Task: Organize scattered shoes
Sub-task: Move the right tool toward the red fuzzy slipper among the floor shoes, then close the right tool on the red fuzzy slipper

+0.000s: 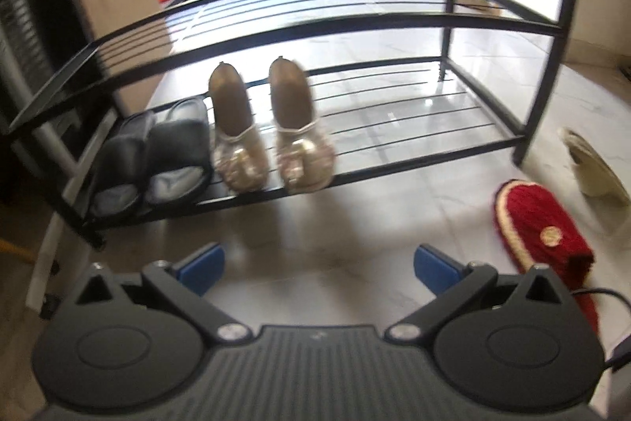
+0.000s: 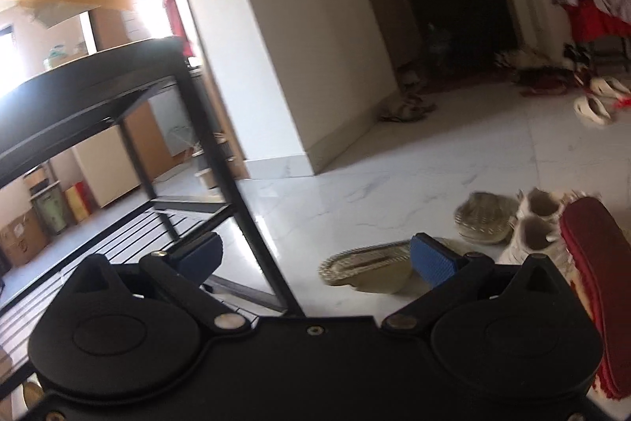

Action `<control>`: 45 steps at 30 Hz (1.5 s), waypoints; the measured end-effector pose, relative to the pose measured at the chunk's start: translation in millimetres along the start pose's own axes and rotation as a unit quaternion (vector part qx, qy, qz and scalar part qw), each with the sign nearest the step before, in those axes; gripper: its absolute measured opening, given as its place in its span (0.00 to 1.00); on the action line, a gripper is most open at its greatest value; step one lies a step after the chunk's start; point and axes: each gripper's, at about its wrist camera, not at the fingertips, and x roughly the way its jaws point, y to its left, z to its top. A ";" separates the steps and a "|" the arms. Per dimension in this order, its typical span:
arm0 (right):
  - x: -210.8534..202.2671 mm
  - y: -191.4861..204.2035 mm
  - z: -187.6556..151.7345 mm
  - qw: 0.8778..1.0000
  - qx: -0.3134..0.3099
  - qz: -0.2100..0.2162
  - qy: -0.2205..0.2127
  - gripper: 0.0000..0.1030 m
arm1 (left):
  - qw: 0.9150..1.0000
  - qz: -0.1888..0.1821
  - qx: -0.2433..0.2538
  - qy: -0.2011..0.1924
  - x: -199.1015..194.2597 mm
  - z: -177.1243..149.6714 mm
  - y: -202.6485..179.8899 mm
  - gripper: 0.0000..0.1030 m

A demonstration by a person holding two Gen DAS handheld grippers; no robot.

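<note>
Grippers, left and right, both released; red slipper apparently on floor.

The bottom shelf lies open right of the beaded slippers (its upper rail probably limits headroom).

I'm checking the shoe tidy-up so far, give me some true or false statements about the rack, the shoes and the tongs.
1. Two pairs sit on the shoe rack's bottom shelf: dark slippers and beige shoes. True.
2. The left tongs grip the red slipper. False: they are open and empty; it lies on the floor.
3. The right tongs are open. True.
4. The middle shelf holds shoes. False: it holds none.
</note>
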 end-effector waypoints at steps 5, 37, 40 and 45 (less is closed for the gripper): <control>-2.1 -77.1 48.2 0.998 0.046 -0.007 -0.050 1.00 | 0.999 -0.046 0.017 -0.017 -12.7 10.8 -23.7 0.99; 57.9 -275.1 34.8 0.973 -0.190 -0.046 0.122 1.00 | 0.977 -0.196 0.082 -0.010 -3.6 -1.6 -236.1 0.99; 64.6 -280.5 28.4 0.970 -0.194 -0.044 0.139 1.00 | 0.980 -0.189 0.064 0.007 8.5 -0.3 -232.7 0.99; 71.1 -297.7 15.3 0.972 -0.170 0.004 0.160 1.00 | 0.983 -0.178 0.051 0.019 18.5 -0.4 -231.2 0.99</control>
